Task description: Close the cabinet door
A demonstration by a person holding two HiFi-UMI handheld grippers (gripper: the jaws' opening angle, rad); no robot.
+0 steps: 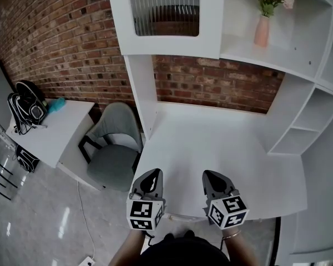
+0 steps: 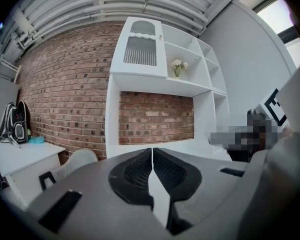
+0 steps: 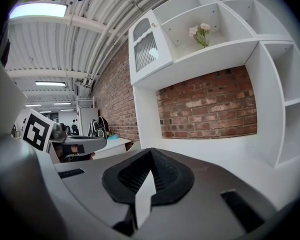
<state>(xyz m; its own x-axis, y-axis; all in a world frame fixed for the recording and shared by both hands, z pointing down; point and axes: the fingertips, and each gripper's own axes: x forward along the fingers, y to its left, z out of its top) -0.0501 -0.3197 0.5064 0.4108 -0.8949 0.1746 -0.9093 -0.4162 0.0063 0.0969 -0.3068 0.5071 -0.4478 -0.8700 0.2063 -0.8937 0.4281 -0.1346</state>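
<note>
The white cabinet door (image 1: 164, 15) with a ribbed glass pane is at the upper left of the white shelf unit, above the desk. In the left gripper view the cabinet door (image 2: 141, 49) looks flush with its frame, and the cabinet door (image 3: 147, 49) looks the same in the right gripper view. My left gripper (image 1: 151, 176) and right gripper (image 1: 211, 177) hover side by side over the desk's near edge, far below the door. The left gripper (image 2: 152, 151) is shut with nothing between its pads. The right gripper (image 3: 151, 151) is shut and empty too.
A pink vase with flowers (image 1: 262, 29) stands on the open shelf right of the door. The white desk top (image 1: 211, 132) lies under the shelves. A grey chair (image 1: 114, 143) sits at the left, beside a side table (image 1: 55, 137) with a backpack (image 1: 25, 107).
</note>
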